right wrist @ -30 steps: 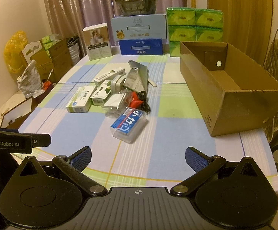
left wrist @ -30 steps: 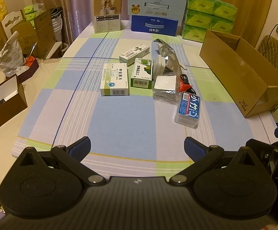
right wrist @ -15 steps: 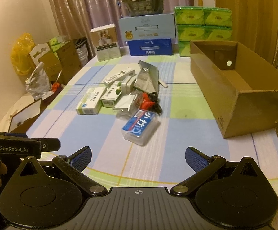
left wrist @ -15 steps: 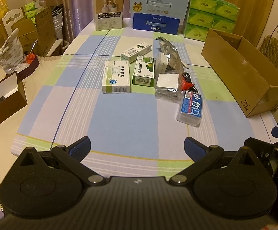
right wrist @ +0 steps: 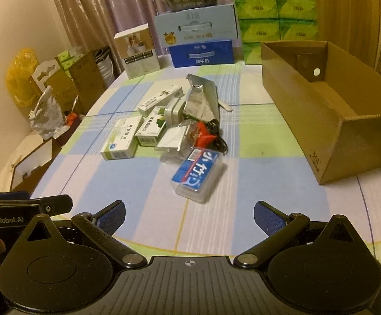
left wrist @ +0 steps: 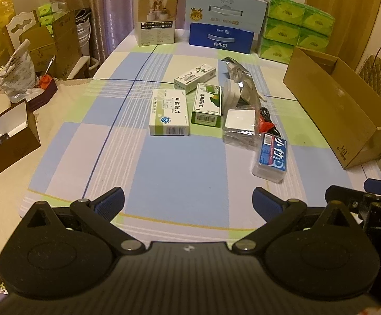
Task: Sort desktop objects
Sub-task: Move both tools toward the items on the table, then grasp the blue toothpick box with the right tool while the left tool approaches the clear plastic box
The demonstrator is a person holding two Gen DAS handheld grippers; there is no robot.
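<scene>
Both tongs have advanced toward the clutter. Left tongs (left wrist: 187, 200) and right tongs (right wrist: 189, 214) gape, empty. Nearest: clear plastic case with blue label (right wrist: 197, 174) on checked-cloth bench (right wrist: 127, 183), beside open brown cardboard box (right wrist: 329, 120). I judge sorting not yet begun.

Ahead of my right claw, slightly left, the clear case with a blue label (right wrist: 197, 174) lies flat. Beyond it I see a white square packet (right wrist: 171, 138), red clips with black cable (right wrist: 208, 135), three medicine boxes (right wrist: 122, 141) at far left. The open cardboard box (right wrist: 329, 110) stands at far right.
</scene>
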